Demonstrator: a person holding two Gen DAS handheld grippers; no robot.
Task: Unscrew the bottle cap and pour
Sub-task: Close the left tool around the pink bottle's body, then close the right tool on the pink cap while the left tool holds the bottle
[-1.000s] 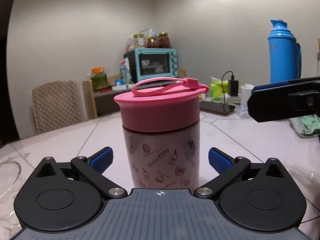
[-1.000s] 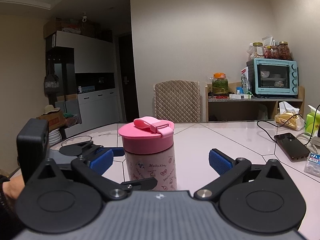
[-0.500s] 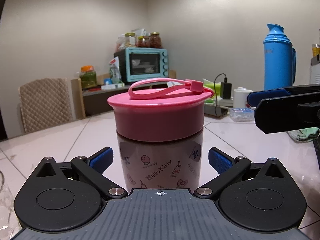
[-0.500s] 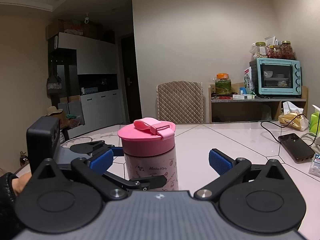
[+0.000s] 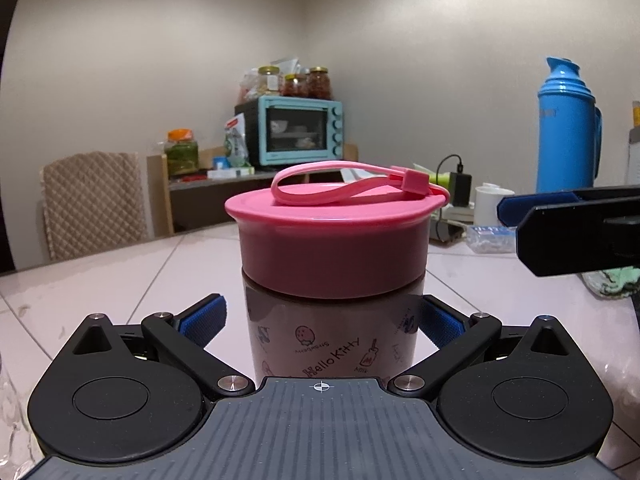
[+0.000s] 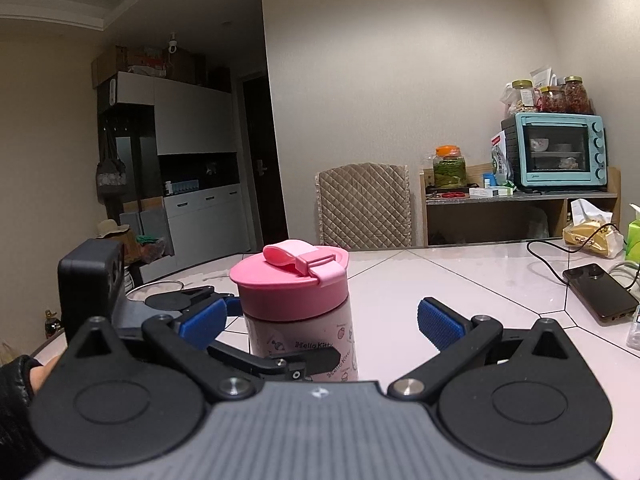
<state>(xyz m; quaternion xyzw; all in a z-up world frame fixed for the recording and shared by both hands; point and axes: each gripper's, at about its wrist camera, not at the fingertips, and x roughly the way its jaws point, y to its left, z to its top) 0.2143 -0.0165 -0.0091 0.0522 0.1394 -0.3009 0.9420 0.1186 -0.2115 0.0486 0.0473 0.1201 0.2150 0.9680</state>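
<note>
Here the left gripper [image 5: 322, 322] is sitting with its blue pads [image 5: 204, 316] spread wide on either side of the bottle [image 5: 332, 344], the printed body standing upright between them; whether the pads are touching it cannot be told from this view. The pink cap [image 5: 334, 248] is sitting screwed on just above the fingers, its strap lying looped over the top. The right gripper [image 6: 320, 322] is hovering with its jaws parted too, the bottle standing on the table [image 6: 460, 280] ahead of it and nearer its left pad. Off to the right gripper's right, a phone [image 6: 600, 292] is lying flat, well apart from the bottle. Beyond the left gripper, to its far right, a blue thermos [image 5: 568, 128] is standing.
</note>
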